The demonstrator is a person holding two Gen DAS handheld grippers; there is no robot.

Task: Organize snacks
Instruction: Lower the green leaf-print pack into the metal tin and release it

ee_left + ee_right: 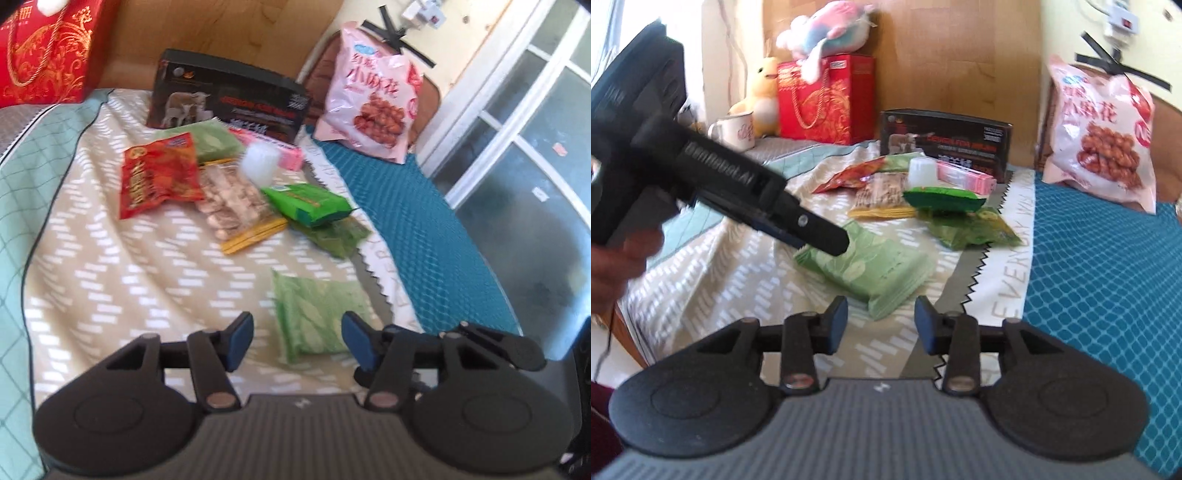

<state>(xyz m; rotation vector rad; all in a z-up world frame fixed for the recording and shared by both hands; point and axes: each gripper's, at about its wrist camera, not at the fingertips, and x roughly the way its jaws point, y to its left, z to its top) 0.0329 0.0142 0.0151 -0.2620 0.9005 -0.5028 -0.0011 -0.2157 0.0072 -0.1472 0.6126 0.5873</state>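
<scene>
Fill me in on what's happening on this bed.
A person holds a claw in each hand over a scatter of snacks on a beige patterned blanket. Both the left claw and the right claw are open and hold nothing. The nearest item is a pale green packet, just ahead of both. Further back lie a red packet, a black box and a big pink bag. Nothing looks sorted yet.

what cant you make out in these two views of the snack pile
- Left wrist view: print on the black cardboard box is lost to blur.
- Left wrist view: the red gift bag is cut off by the top and left edges.
- Right wrist view: the left tool tips hide a corner of the pale green flat packet; its jaws are unseen there.
</scene>
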